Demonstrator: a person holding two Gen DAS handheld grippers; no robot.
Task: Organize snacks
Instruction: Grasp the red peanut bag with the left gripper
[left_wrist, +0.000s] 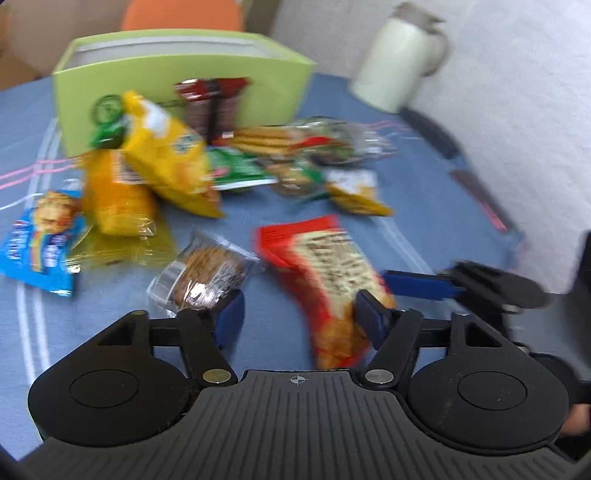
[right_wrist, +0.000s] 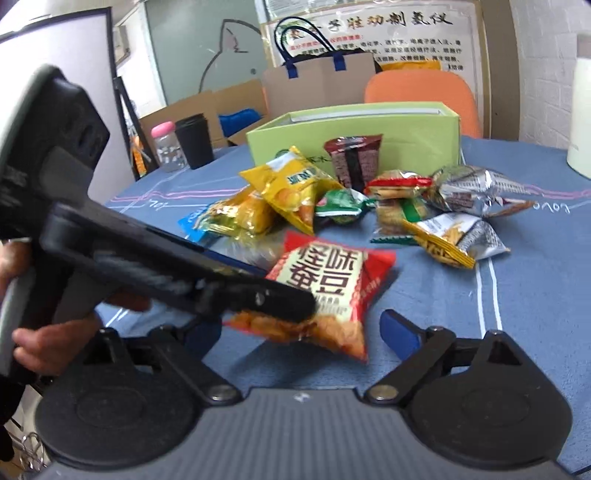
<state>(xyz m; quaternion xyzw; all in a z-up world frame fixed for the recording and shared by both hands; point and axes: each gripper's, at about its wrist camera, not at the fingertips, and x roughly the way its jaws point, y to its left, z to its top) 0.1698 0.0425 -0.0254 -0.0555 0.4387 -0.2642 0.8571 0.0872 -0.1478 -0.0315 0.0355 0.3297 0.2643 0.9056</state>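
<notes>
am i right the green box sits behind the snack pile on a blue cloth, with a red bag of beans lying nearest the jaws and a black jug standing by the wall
Nearly. The jug by the wall is white, not black, as the left wrist view shows. The rest holds: the green box stands behind the snack pile on the blue cloth, and the red bag of beans lies nearest the jaws.

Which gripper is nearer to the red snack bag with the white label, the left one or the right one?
Left. The left gripper has the red snack bag's near end between its open fingers. The right gripper, open, is just beside it.
</notes>
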